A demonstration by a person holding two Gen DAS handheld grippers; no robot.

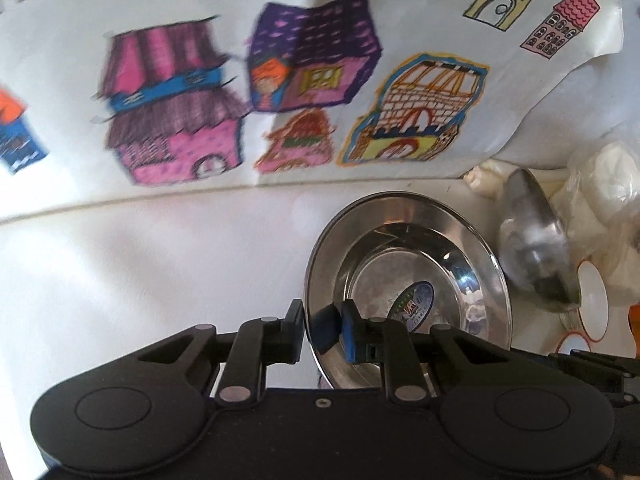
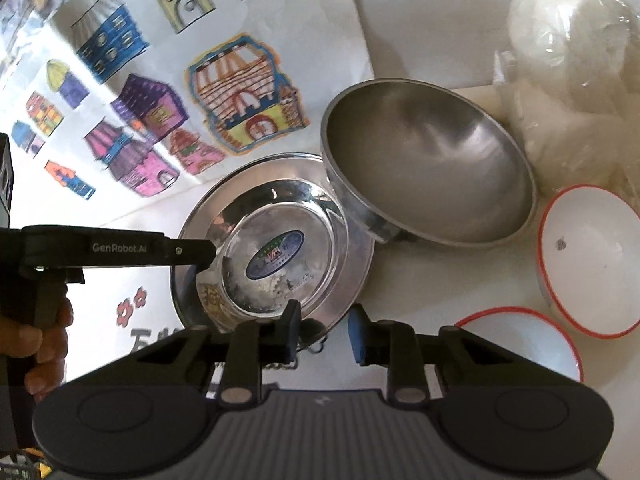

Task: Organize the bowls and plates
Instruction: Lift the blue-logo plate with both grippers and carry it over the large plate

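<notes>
- Left wrist view: the left gripper (image 1: 322, 330) reaches down over a white table (image 1: 140, 280). Its two fingers are clamped on the near rim of a shiny steel plate (image 1: 408, 280), one pad outside the rim and the blue pad inside.
- The plate has a wide flat rim, a sunken middle and an oval sticker on its floor. It looks tipped up at the gripped edge, though I cannot tell whether its far edge is off the table.
- Just to the plate's right is a steel bowl (image 1: 534, 248), blurred. Behind both lies a sheet printed with colourful drawn houses (image 1: 240, 92).
- Right wrist view: the right gripper (image 2: 324, 334) points down at the same steel plate (image 2: 276, 248). Its fingers stand a little apart at the plate's near edge. The rim seems to run between them, but I cannot tell whether the pads press on it.
- The left gripper (image 2: 200, 256) enters from the left, its tip on the plate's left rim, with the person's hand (image 2: 44, 344) on its handle.
- The steel bowl (image 2: 428, 160) overlaps the plate's far right edge and appears to lean on it. Two white bowls with red rims (image 2: 592, 264) (image 2: 520, 340) sit at the right, near each other, beside a wrapped white bundle (image 2: 568, 52).
- My judgement: lift the plate level with both grips, slowly, since the leaning bowl could slide or tip as the plate leaves.
</notes>
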